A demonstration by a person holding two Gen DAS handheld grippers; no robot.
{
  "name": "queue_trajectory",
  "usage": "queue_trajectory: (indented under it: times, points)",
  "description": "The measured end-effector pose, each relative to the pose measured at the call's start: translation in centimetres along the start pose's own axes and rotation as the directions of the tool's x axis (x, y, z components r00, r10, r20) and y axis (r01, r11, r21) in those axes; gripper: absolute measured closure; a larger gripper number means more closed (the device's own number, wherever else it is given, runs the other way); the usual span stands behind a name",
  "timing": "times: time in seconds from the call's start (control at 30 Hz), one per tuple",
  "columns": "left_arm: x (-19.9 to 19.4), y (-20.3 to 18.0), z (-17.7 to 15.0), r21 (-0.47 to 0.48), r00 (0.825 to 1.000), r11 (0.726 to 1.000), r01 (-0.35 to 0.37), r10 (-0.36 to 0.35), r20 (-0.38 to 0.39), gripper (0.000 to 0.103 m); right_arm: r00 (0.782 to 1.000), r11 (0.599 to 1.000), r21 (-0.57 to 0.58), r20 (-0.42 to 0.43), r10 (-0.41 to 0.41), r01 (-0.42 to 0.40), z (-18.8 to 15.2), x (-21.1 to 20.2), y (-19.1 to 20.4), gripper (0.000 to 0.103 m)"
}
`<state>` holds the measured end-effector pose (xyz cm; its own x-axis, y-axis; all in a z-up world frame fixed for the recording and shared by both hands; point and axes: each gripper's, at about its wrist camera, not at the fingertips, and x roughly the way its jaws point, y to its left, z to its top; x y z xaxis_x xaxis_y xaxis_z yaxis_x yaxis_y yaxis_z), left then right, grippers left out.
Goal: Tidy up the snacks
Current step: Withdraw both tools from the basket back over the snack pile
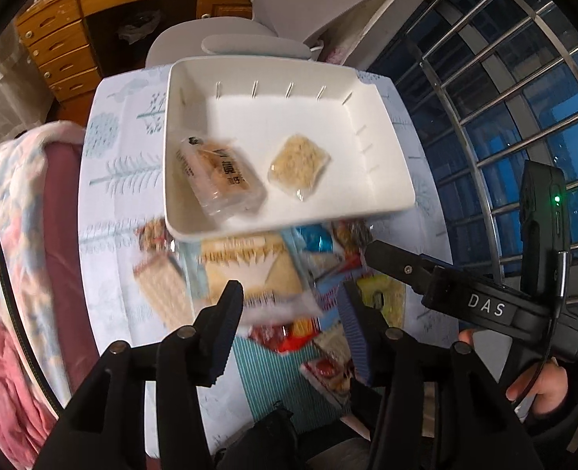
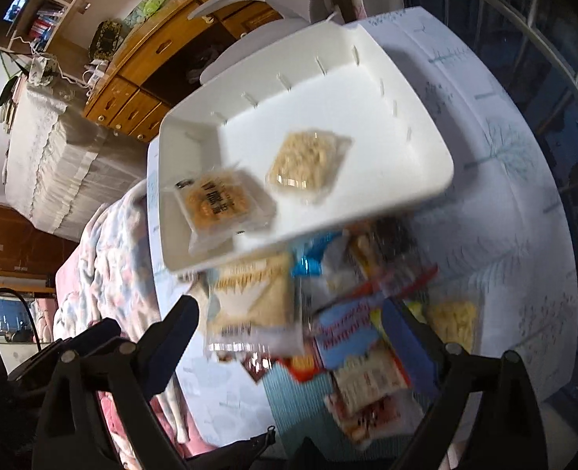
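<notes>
Your left gripper [image 1: 289, 305] hangs unclenched above the near end of the snack pile [image 1: 273, 286], nothing between its pads; your right gripper [image 2: 292, 333] is spread wide over the same heap, also empty. Both point steeply down at the table.

Working from the left of your grippers: beyond the table's [image 1: 105, 203] left edge lies a quilted bed cover [image 1: 18, 211], close by, so anything nudged that way slides off. Keep your reach inside the patterned cloth.

Ahead of both grippers sits the white tray [image 1: 382, 145], its near rim touching or overhanging the far packets of the pile. Two snacks already lie in it: a wrapped brown cake [image 1: 222, 174] toward the left wall and a clear packet of pale crumbly pieces [image 1: 300, 166] near the middle. The right half of the tray floor is bare, and I judge that the best landing place.

For the next pick, choose one packet lying on top, such as the large beige one [image 1: 245, 270] just ahead of the left gripper, and close on a single edge; the wrappers overlap and look slippery, so a deep bite would likely drag neighbours. Lift clear of the tray's near rim before crossing it.

To the right, your two grippers are near each other, so work them in turn. The table's right edge borders a barred window [image 1: 523, 90], with bare cloth between.
</notes>
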<state>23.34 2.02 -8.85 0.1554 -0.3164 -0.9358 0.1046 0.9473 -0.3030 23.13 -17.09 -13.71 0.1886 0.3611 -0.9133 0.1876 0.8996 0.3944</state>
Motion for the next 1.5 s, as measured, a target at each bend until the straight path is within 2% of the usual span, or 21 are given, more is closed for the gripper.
queue_trajectory:
  times: [0.5,0.7,0.83,1.03,1.1,1.27,1.5]
  points:
    - [-1.9,-0.6,-9.6,-0.06,0.998,0.997,-0.051,0.052,0.023,0.026,0.993,0.995,0.07,-0.091,0.072,-0.065,-7.9,0.5,-3.1,0.008]
    - [-2.5,0.3,-12.0,-0.057,0.998,0.996,-0.065,0.066,0.023,0.023,0.99,0.99,0.113,-0.1,0.1,-0.088,-9.7,0.7,-3.2,0.008]
    - [-2.4,1.2,-12.2,-0.05,0.997,0.996,-0.073,0.074,0.013,0.023,0.992,0.989,0.13,-0.097,0.084,-0.071,-10.6,0.6,-3.2,0.008]
    - [-1.9,3.3,-11.9,0.017,0.997,0.997,-0.076,0.076,-0.024,0.022,0.996,0.975,0.217,-0.067,0.056,-0.04,-11.6,1.0,-3.7,0.008]
    - [-1.5,4.3,-11.5,0.036,0.994,0.995,-0.097,0.099,-0.052,0.022,0.997,0.961,0.273,-0.054,0.055,-0.038,-12.1,1.2,-3.8,0.008]
    - [-0.6,6.7,-10.2,0.114,0.989,0.989,-0.098,0.11,-0.102,0.022,0.999,0.926,0.376,-0.024,0.039,-0.027,-13.4,2.1,-3.6,0.008]
    - [1.8,9.2,-8.4,0.227,0.98,0.971,-0.078,0.116,-0.16,0.022,1.0,0.847,0.53,0.028,0.014,-0.027,-16.0,3.4,-3.6,0.008]
